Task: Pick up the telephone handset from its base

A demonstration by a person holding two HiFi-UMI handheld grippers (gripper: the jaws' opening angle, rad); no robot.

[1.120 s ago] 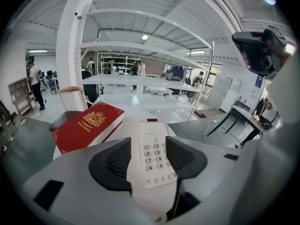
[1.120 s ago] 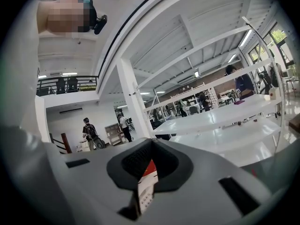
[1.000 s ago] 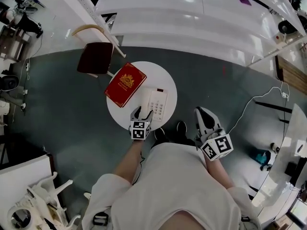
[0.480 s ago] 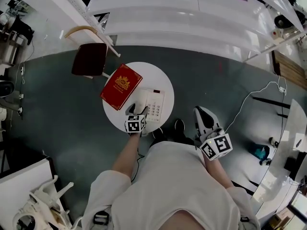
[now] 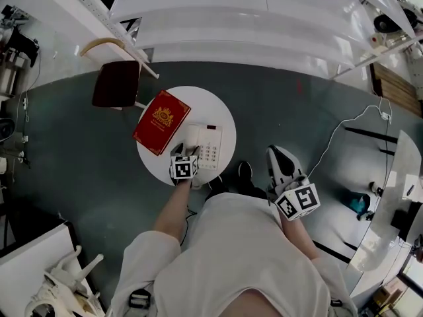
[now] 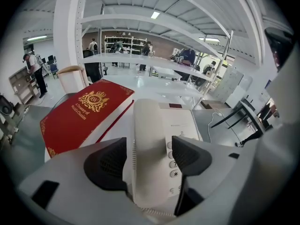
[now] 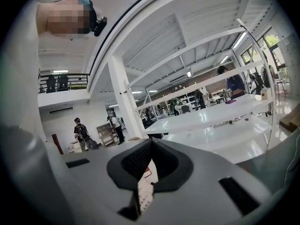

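The left gripper (image 6: 149, 159) holds its 2 jaws spread wide on either side of the white handset (image 6: 150, 139). The pads sit just beside the handset without pressing it. The handset lies in its cradle on the left side of the phone base (image 6: 183, 122), on a round white table (image 5: 218, 107) at the middle of the head view. A red book (image 5: 160, 121) lies to its upper left. The right gripper (image 7: 150, 165), off the table at lower right, is clenched on nothing.
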